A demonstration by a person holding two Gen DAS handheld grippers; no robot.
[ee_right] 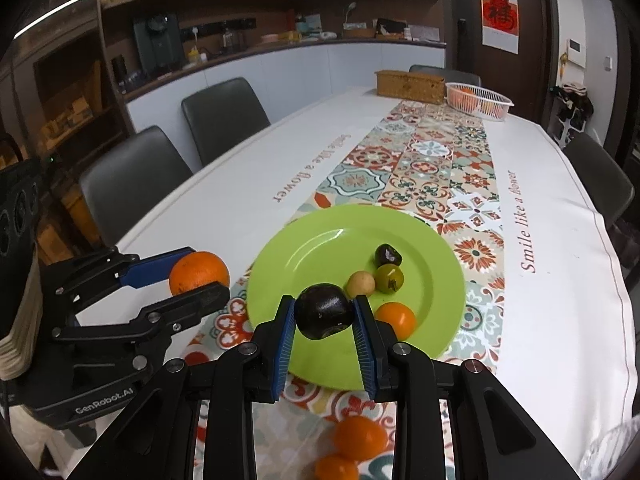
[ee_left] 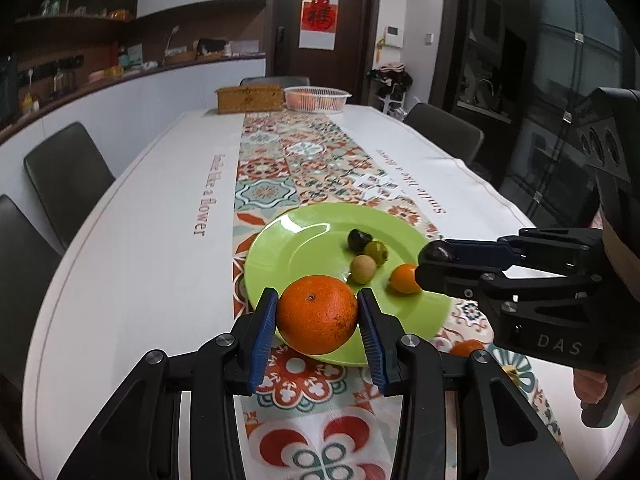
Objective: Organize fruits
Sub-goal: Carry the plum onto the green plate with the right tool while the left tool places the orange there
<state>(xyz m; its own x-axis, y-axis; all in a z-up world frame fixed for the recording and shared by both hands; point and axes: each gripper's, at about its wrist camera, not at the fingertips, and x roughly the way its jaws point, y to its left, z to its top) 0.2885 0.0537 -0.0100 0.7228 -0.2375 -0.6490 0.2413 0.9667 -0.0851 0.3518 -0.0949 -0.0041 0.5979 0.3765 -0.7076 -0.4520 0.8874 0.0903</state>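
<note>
My left gripper [ee_left: 318, 316] is shut on a large orange [ee_left: 317, 314] held over the near rim of the green plate [ee_left: 304, 248]. My right gripper [ee_right: 325, 312] is shut on a dark round fruit [ee_right: 323, 311] above the plate's near part [ee_right: 320, 240]. On the plate lie a dark fruit [ee_right: 388, 255], a green fruit [ee_right: 389, 277], a pale yellow fruit [ee_right: 360, 284] and a small orange [ee_right: 396, 319]. The right gripper shows at the right of the left wrist view [ee_left: 434, 256], and the left gripper with its orange [ee_right: 199, 272] at the left of the right wrist view.
Two small oranges [ee_right: 358, 438] lie on the patterned runner [ee_right: 432, 168] in front of the plate. A wicker box [ee_right: 410, 86] and a white basket of oranges [ee_right: 478, 101] stand at the table's far end. Dark chairs [ee_right: 224, 116] line both sides.
</note>
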